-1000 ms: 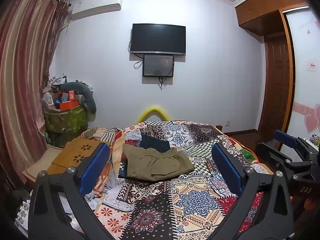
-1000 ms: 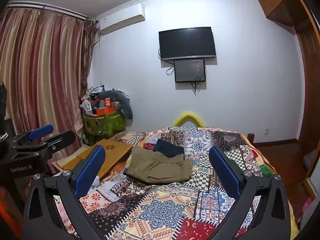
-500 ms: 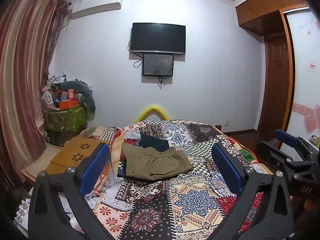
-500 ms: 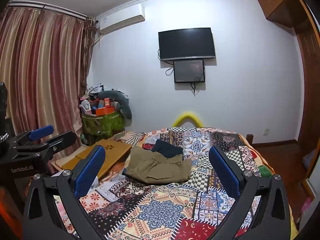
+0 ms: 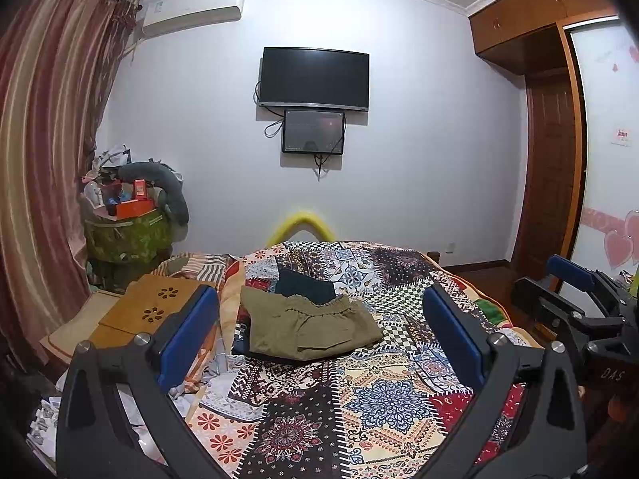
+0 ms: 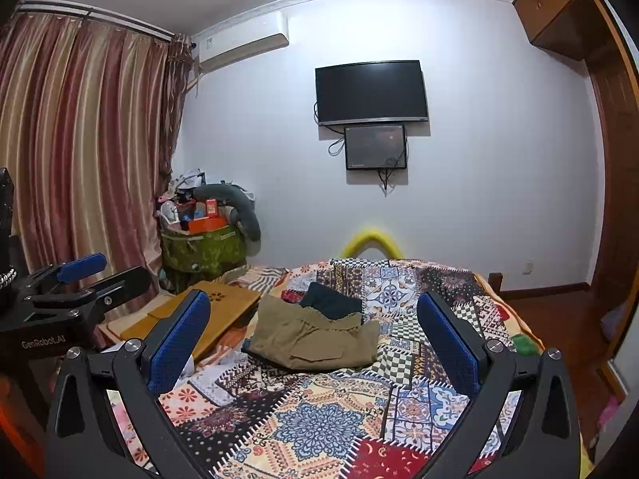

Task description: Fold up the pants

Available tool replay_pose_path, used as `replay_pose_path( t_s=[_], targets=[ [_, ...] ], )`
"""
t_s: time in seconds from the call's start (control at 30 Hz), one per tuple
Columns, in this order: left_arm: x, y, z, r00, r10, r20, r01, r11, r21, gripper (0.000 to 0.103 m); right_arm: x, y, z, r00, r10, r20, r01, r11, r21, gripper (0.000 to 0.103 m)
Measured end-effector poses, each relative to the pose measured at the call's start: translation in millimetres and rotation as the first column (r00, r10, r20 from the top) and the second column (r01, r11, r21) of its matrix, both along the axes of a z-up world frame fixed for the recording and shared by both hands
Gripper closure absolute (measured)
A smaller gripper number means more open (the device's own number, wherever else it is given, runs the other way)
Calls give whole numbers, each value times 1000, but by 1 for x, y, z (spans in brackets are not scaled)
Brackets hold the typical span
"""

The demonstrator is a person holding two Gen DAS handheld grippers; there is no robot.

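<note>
— Moved since the last frame? Barely: both views drifted slightly, pants unchanged.

— Fingers? I read the left gripper (image 5: 319, 343) and right gripper (image 6: 315, 343) spread wide, empty. Olive pants (image 5: 307, 329) lie folded on the bed (image 5: 359, 399), well ahead.

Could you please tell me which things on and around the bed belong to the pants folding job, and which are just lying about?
For the job:
olive pants, folded
dark garment under them
quilt
left tool, open
right tool, open

Lying about:
wooden tray
green basket
TV
small screen
</note>
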State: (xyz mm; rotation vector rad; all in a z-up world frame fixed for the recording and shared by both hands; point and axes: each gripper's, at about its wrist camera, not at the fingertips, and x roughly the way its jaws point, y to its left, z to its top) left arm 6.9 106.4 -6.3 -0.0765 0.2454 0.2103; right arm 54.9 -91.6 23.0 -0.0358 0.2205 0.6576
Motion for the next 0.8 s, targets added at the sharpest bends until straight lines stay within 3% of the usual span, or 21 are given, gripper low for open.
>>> replay_pose_path(
  t_s=[0.43,0.8],
  targets=[
    [3,1,-1,1000,-23,-14,23,1000,-22,0,0,-1,1,1000,-5,-1,5,1000,5,0],
    [11,-8,-4,999,-37,-30,37,999,5,0,7,2,-3,1000,-6,-28,6,1000,6,0]
  ],
)
